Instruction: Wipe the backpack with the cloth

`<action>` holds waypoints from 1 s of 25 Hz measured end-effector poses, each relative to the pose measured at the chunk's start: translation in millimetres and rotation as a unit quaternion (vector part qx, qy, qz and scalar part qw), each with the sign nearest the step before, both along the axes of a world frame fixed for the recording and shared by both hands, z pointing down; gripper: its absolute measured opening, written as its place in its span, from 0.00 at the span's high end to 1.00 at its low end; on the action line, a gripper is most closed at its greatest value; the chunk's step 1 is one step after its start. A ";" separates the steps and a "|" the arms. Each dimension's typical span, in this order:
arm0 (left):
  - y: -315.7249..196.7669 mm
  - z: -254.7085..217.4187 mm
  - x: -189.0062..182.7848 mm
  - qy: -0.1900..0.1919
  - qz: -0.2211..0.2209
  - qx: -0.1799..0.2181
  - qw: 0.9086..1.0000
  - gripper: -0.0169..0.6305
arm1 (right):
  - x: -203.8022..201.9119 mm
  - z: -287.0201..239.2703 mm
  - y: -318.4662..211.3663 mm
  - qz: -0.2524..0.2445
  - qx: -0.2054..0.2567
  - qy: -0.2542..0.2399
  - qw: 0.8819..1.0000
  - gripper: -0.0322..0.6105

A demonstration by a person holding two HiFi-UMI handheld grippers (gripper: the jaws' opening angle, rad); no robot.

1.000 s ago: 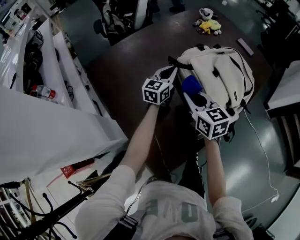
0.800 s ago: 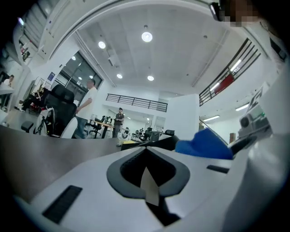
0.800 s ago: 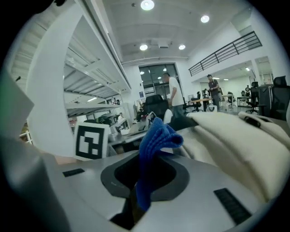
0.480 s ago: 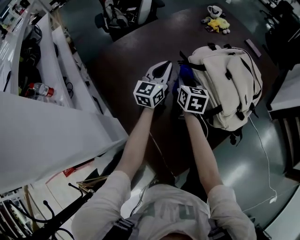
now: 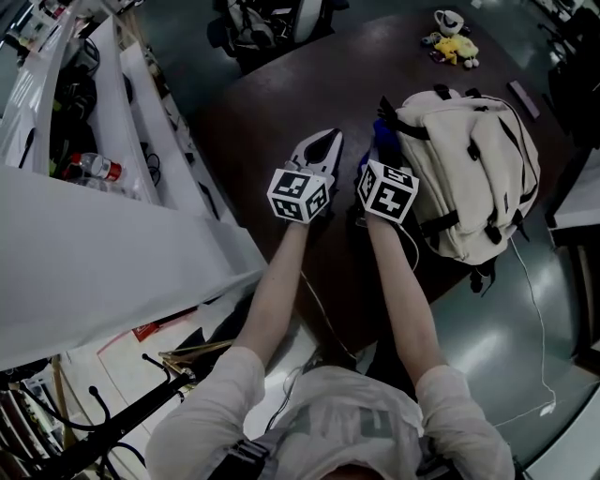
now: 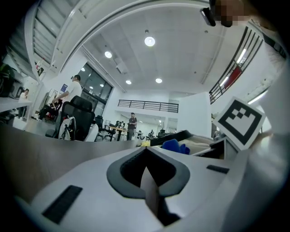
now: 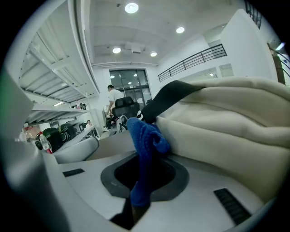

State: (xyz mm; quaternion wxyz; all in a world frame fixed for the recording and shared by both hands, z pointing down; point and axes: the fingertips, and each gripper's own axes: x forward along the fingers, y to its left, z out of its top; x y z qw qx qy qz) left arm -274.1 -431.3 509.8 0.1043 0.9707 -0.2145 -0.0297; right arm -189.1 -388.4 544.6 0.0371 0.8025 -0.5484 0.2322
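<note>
A cream backpack [image 5: 473, 173] lies on the dark round table [image 5: 262, 103]; in the right gripper view it fills the right side [image 7: 226, 122]. My right gripper [image 5: 379, 142] is shut on a blue cloth [image 5: 380, 129] that touches the backpack's left side by a black strap. The cloth [image 7: 144, 140] sticks up from between the jaws of that gripper [image 7: 139, 158]. My left gripper [image 5: 321, 148] rests just left of it, shut and empty, its tips [image 6: 146, 153] meeting. Over those tips the left gripper view also catches the cloth [image 6: 174, 146] and the backpack [image 6: 201, 145].
A yellow toy [image 5: 452, 47] and a mug [image 5: 448, 19] sit at the table's far edge, with a flat dark object [image 5: 523, 98] near the right edge. A white cable [image 5: 534, 309] trails over the floor. White shelving [image 5: 112, 187] stands on the left, with office chairs [image 5: 272, 23] beyond the table.
My right gripper has carried the cloth off the top of the backpack, leftwards to its left side, close beside the left gripper. The left gripper has hardly moved.
</note>
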 end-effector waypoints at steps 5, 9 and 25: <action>22.0 0.5 -0.9 -0.003 -0.005 -0.011 1.000 0.97 | 6.4 0.8 36.0 0.029 -0.004 -0.002 1.000 0.89; 43.4 -6.6 0.7 0.003 -0.009 -0.012 1.000 0.97 | 8.8 -3.5 68.1 0.046 -0.001 0.008 0.999 0.89; 158.8 -21.7 10.7 0.001 -0.013 -0.002 1.000 0.97 | 16.7 10.4 197.9 0.035 -0.025 0.039 0.998 0.89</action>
